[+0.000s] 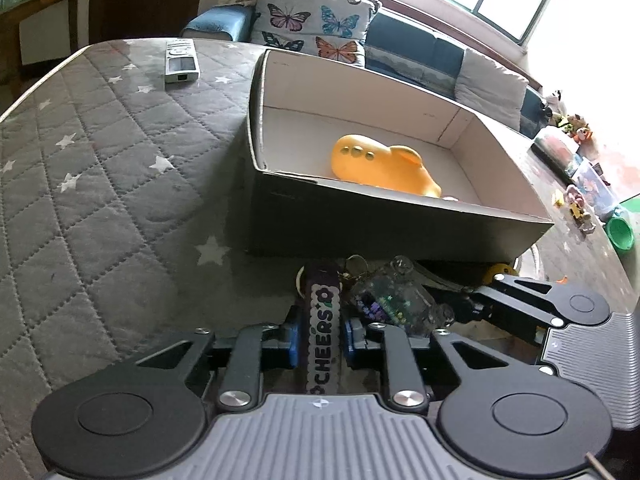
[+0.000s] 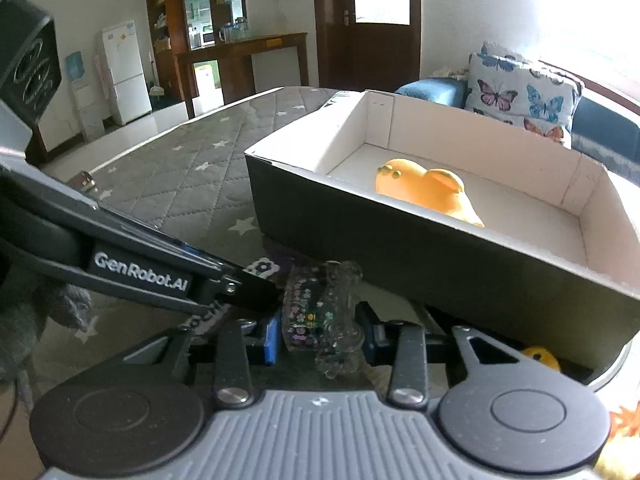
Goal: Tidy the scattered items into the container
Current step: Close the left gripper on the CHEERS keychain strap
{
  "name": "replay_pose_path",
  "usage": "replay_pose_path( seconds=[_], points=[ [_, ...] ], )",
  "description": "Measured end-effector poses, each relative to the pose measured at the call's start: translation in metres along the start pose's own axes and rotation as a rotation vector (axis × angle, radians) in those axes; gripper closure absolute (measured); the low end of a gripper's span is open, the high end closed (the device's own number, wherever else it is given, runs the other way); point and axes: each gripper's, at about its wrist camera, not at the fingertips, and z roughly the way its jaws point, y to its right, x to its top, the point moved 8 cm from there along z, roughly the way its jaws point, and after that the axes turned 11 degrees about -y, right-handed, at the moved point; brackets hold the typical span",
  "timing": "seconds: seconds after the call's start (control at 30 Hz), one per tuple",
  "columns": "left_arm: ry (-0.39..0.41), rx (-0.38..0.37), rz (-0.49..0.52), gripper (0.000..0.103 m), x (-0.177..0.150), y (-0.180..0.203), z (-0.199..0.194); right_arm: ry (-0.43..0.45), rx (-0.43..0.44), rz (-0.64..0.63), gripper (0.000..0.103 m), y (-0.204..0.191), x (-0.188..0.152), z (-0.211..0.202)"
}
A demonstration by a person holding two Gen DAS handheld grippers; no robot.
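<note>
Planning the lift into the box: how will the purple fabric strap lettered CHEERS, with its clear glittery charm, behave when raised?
The purple fabric strap lettered CHEERS looks thin and flat, so probably floppy, drooping from the left gripper. The clear glittery charm seems rigid plastic, likely light but smooth, possibly slippery between the right gripper pads.

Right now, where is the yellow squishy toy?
The yellow toy lies inside the open box on the grey quilted table, near the box's front wall in both wrist views, beyond the two grippers.
</note>
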Motion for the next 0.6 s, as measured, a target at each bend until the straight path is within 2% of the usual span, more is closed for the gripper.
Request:
replay_pose_path(
  seconds=[0.6],
  points=[
    [0.071, -0.06, 0.01, 0.083, 0.007, 0.02, -0.032, 0.085, -0.012, 0.011, 0.066, -0.001, 0.001, -0.05]
  ],
)
